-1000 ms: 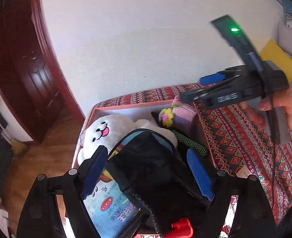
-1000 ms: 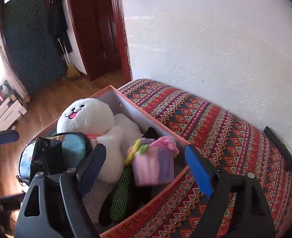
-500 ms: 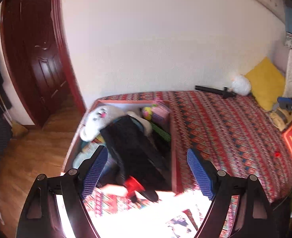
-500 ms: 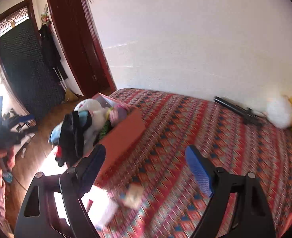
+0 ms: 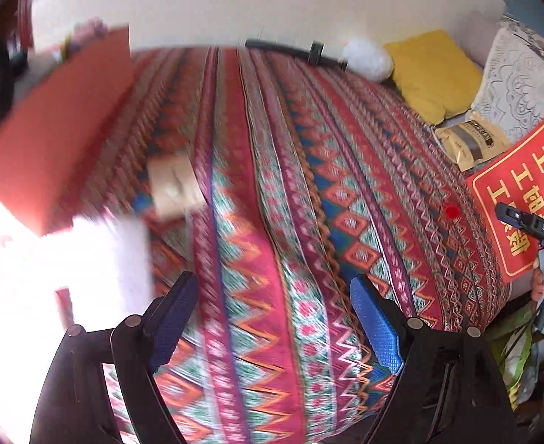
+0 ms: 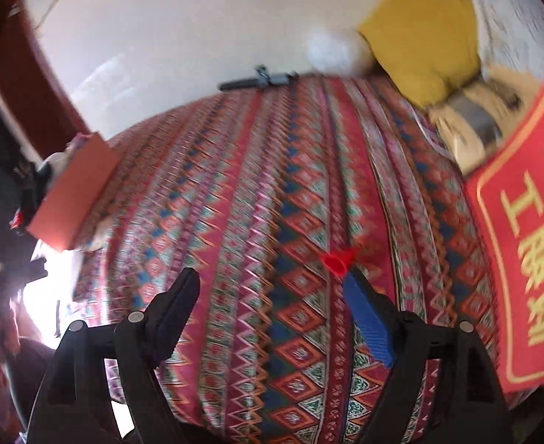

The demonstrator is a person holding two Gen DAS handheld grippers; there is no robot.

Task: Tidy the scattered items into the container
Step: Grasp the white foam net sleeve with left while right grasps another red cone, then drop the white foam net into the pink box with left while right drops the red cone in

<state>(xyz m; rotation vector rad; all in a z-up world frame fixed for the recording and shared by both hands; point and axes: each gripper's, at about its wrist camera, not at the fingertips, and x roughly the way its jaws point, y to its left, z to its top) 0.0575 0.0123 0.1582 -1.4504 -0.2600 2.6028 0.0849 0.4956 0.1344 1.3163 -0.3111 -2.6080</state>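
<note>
The orange box with toys in it stands at the far left of the patterned bed; it also shows in the right wrist view. A small beige item lies on the bedspread beside the box. A small red piece lies on the bed just ahead of my right gripper's blue fingertip; it also shows in the left wrist view. My left gripper is open and empty above the bedspread. My right gripper is open and empty, low over the bed.
A yellow pillow, a white fluffy ball and a black rod lie along the wall. A red sign with yellow characters and a beige packet sit at the right. The bedspread is patterned red.
Both grippers have pulled away from the box and swung right across the bed. The box has shifted to the left edge of both views. The right gripper has come close to the red piece.
</note>
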